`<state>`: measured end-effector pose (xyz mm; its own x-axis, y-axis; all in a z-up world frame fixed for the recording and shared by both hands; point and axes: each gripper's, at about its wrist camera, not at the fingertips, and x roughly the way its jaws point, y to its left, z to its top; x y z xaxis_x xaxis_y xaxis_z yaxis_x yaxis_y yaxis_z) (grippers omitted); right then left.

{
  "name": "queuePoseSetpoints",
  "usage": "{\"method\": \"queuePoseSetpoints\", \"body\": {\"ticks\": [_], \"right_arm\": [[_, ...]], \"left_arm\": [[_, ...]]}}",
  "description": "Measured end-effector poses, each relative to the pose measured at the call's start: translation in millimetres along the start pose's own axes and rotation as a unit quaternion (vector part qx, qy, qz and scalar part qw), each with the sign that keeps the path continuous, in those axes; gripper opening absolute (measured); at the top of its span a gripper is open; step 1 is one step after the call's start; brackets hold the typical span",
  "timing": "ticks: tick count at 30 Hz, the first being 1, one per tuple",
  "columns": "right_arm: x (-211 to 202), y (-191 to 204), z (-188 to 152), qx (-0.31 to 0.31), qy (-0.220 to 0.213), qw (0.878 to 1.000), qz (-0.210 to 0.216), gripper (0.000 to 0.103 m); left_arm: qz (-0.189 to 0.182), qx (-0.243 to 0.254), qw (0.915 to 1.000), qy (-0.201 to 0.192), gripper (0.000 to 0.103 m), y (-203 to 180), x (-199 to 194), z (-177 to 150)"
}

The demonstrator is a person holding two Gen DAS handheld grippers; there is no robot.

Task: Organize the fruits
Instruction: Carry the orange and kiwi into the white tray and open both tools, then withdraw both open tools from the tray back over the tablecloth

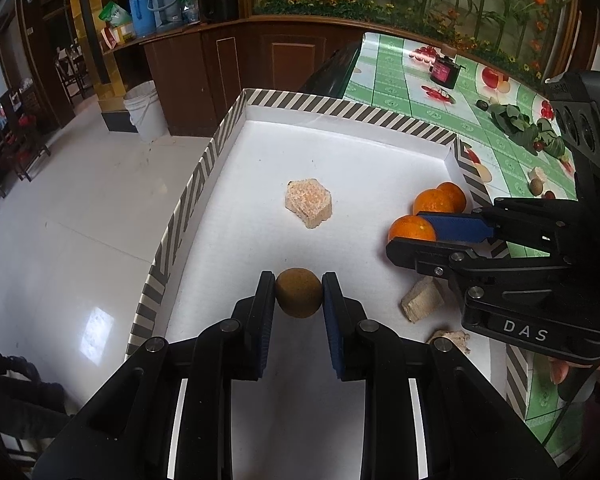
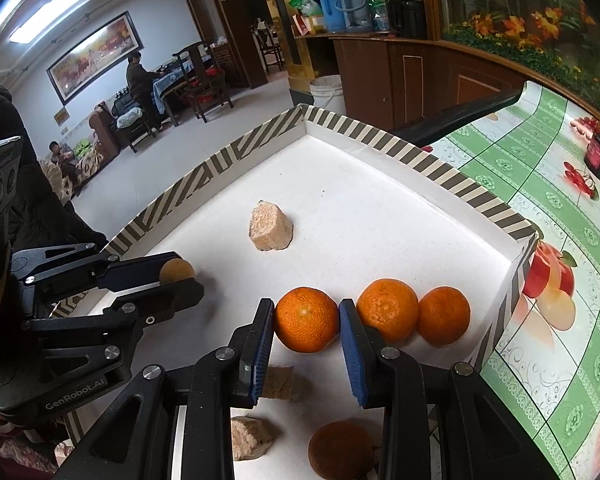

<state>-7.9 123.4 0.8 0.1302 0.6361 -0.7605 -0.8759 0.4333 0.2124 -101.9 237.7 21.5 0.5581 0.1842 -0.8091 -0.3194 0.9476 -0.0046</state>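
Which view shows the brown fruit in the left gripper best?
Left wrist: the brown fruit sits centred and unobstructed between the left gripper fingers. Right wrist shows only a sliver of it, mostly hidden by a finger.

Both grippers are matte black plastic linkages with round silver pivot pins behind the fingers and ribbed blue pads on the fingers' inner faces. The left gripper [image 1: 299, 294] has white strips along its body behind the fingers, and its housing reads "GenRobot.AI" in the right view. The right gripper [image 2: 306, 330] bears white "DAS" lettering behind its fingers, with a fingertip of bare skin below.
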Motion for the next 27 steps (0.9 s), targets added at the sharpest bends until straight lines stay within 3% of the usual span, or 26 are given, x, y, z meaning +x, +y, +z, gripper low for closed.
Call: {"method": "queuePoseSetpoints", "body": {"ticks": [13, 15, 19, 27], "right_arm": [[4, 4, -3, -0.014, 0.006, 1.000, -0.006, 0.032], [5, 4, -3, -0.011, 0.007, 1.000, -0.005, 0.032], [2, 0, -2, -0.004, 0.005, 1.000, 0.001, 0.034], [-24, 0, -6, -0.002, -0.020, 1.000, 0.000, 0.034]], "left_arm": [[0.012, 0.003, 0.9996, 0.027, 0.024, -3, 9, -1], [0.014, 0.004, 0.9995, 0.029, 0.028, -4, 10, -1], [0.015, 0.010, 0.9995, 0.027, 0.050, -5, 8, -1], [0.022, 0.010, 0.9996, 0.016, 0.050, -8, 3, -1]]}}
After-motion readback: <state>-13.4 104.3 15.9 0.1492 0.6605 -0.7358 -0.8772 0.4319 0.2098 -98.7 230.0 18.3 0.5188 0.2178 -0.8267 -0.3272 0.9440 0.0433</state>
